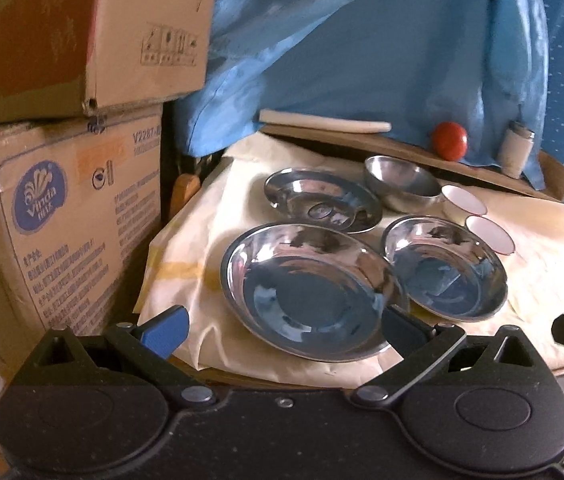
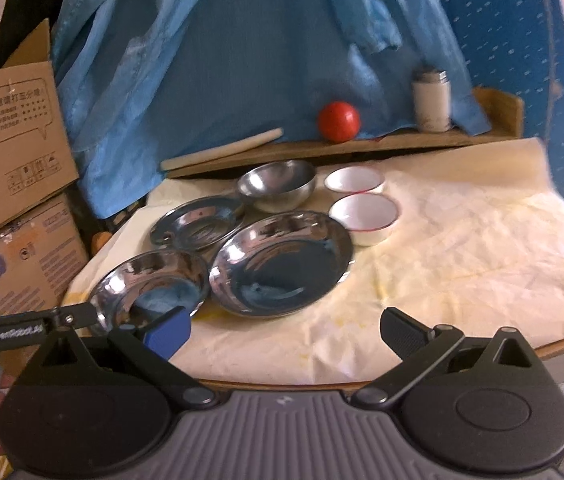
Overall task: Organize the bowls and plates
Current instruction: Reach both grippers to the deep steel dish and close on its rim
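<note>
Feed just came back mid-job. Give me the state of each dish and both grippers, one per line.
Left gripper: open, at the near plate's rim.
Right gripper: open, holding nothing.
Near plate: upright, empty.
Right plate: upright, empty.
Far plate: upright, empty.
Steel bowl: upright, empty.
Two white bowls: upright, side by side, unstacked.

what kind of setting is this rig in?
Likely a makeshift home or storage corner, not a kitchen: stacked cardboard boxes, a blue cloth as backdrop, steel plates on a paper-covered table.
</note>
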The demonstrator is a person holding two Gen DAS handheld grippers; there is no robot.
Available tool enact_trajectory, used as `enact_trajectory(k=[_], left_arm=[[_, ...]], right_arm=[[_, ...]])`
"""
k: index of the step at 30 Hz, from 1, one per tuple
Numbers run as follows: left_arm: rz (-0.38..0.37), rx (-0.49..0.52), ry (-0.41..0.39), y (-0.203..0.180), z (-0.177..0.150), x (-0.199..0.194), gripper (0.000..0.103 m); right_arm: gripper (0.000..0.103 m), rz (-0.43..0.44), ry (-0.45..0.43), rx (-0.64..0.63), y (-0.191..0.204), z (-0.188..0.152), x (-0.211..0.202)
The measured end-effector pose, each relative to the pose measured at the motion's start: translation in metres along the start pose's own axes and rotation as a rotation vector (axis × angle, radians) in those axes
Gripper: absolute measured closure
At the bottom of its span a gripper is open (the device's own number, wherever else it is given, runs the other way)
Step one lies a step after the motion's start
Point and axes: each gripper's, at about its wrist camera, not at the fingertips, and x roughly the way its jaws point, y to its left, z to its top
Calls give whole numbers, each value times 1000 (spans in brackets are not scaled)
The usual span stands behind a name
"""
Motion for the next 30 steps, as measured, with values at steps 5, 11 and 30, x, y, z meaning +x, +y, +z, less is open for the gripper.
enact_trajectory(k=[5,11,30], left_arm=[[2,-71,70,13,13,19,1],[-4,-143,121,26,23,35,3],[-112,-268,238,37,29,63,43]], right_arm=[[0,89,65,-21,10,7,24],[0,197,160,-31,21,13,53],[39,376,353,7,34,24,120]])
